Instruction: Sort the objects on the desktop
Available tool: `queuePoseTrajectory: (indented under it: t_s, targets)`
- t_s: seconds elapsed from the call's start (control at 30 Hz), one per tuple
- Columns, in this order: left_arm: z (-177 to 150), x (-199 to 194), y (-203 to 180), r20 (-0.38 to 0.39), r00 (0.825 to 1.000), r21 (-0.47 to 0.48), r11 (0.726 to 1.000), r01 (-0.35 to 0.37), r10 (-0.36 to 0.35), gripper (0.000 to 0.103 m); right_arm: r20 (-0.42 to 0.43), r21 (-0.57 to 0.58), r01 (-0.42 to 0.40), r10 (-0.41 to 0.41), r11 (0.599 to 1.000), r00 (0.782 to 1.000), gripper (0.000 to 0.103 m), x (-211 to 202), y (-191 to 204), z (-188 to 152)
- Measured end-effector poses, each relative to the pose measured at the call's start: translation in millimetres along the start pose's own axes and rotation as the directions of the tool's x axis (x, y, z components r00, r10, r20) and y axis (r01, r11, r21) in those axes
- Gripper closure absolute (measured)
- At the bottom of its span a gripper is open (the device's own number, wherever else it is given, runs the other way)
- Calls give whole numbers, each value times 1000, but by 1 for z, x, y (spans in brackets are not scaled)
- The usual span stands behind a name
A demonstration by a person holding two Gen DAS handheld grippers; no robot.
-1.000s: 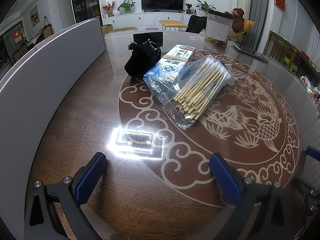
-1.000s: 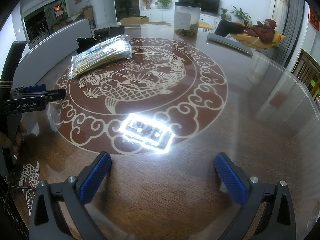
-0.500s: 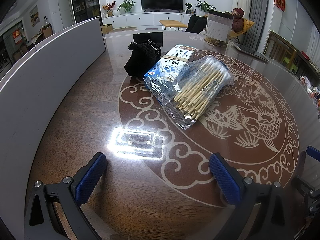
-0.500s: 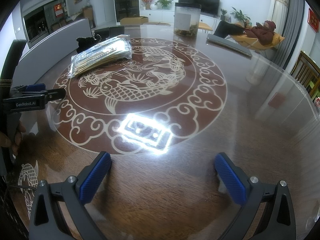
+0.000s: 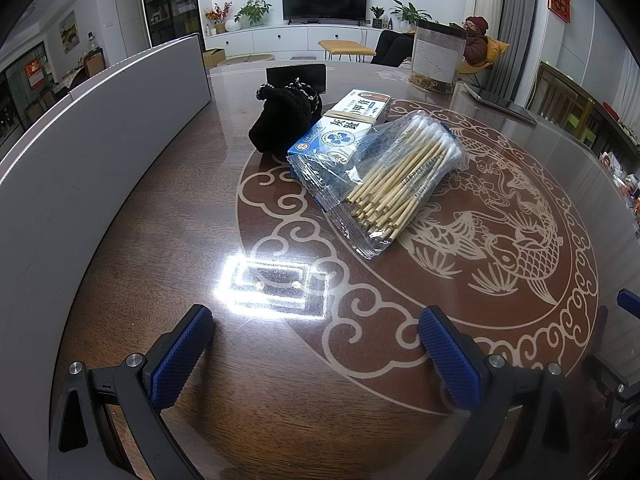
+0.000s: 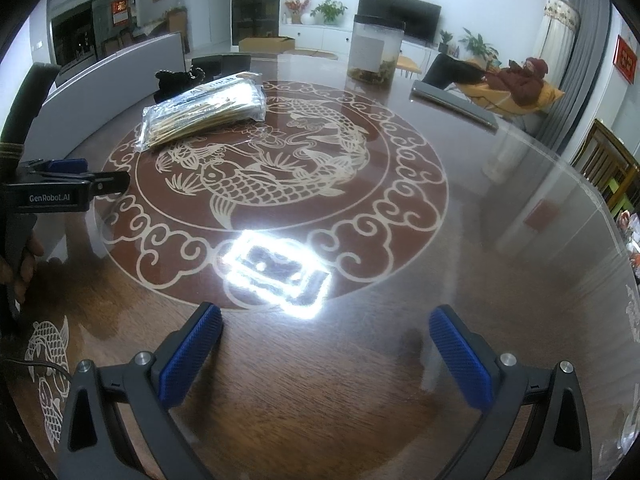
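Worktop (image 5: 168, 220), dark wood under glass with a pale fish-and-cloud inlay: carrying three loose items, all lying clustered at the far left of the medallion, none yet looking sorted. Bag of cotton swabs (image 5: 394, 178), clear plastic, wooden sticks showing through: lying on top of and overlapping the blue medicine box (image 5: 334, 138), itself leaning against a second box (image 5: 362, 105) bound with a rubber band. Black fuzzy pouch (image 5: 286, 120) with a beaded chain: resting just beside the boxes, touching them on the left. Grey board (image 5: 92, 128): standing along the left edge, purpose not discernible. Clear jar (image 6: 374, 54) and flat grey slab (image 6: 454, 104): sitting well apart at the far side, seemingly not part of the sort. Left tongs (image 5: 316, 354): hovering low over bare wood, pads spread wide apart, gripping nothing, pointing toward the pile. Right tongs (image 6: 326, 354): likewise spread wide and empty, facing bare worktop near the lamp glare, well away from the pile. Judging progress at nil or close to it: everything heaped together, no destination container visible, entire separating and placing of all items apparently remaining.
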State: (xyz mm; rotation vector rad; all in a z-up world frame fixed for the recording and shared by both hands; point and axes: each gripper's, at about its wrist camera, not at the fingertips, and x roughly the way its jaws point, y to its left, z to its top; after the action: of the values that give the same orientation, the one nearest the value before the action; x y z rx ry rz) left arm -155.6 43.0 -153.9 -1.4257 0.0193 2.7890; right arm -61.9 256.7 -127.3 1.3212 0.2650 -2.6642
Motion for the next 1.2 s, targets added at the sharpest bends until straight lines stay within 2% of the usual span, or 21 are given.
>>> queuePoseTrajectory:
  t_s: [0.3, 0.4, 0.43, 0.47, 0.57, 0.6, 0.67, 0.8, 0.9, 0.97, 1.0, 1.13, 1.2]
  targets:
    - [0, 0, 1, 0, 1000, 3, 1000, 8, -8, 0, -2, 4, -7, 7, 1000, 1000, 0, 1, -2, 1]
    - [-2, -1, 7, -12, 998, 88, 994, 60, -59, 0, -15, 26, -36, 36, 999, 999, 0, 4, -6, 1]
    - [-3, -1, 13, -21, 997, 102, 992, 71, -69, 0, -33, 49, -73, 75, 996, 997, 0, 8, -11, 3]
    - [-3, -1, 21, -28, 997, 98, 993, 70, -67, 0, -30, 53, -73, 75, 996, 997, 0, 9, -12, 7]
    - [-4, -2, 41, -21, 1000, 22, 1000, 17, -17, 0, -47, 98, -167, 172, 981, 984, 0, 25, -8, 46]
    - [-6, -3, 44, -7, 1000, 2, 1000, 1, -1, 0, -9, 124, -217, 220, 968, 975, 0, 27, -3, 67]
    - [-8, -4, 44, -1, 1000, -13, 1000, -13, 13, 0, 60, 123, -270, 264, 955, 963, 0, 32, 13, 108]
    - [-9, -4, 44, -1, 1000, -16, 1000, -13, 13, 0, 108, 30, -271, 266, 962, 958, 0, 66, 69, 198]
    - [-9, -4, 45, -1, 1000, -17, 1000, -12, 12, 0, 42, 16, -216, 215, 976, 976, 0, 108, 102, 237]
    - [-10, -4, 47, -1, 1000, -23, 1000, -15, 15, 0, -37, -36, -151, 150, 988, 988, 0, 132, 117, 242]
    - [-11, -6, 49, -1, 1000, -22, 1000, -15, 15, 0, -49, -52, -159, 157, 986, 986, 1, 137, 119, 236]
    - [-10, -7, 57, -1, 1000, -48, 998, -30, 30, 0, -2, -68, -252, 252, 965, 968, 12, 115, 108, 204]
    - [-10, -7, 57, -2, 999, -52, 998, -36, 36, 0, -26, -122, -294, 293, 948, 956, 19, 99, 101, 175]
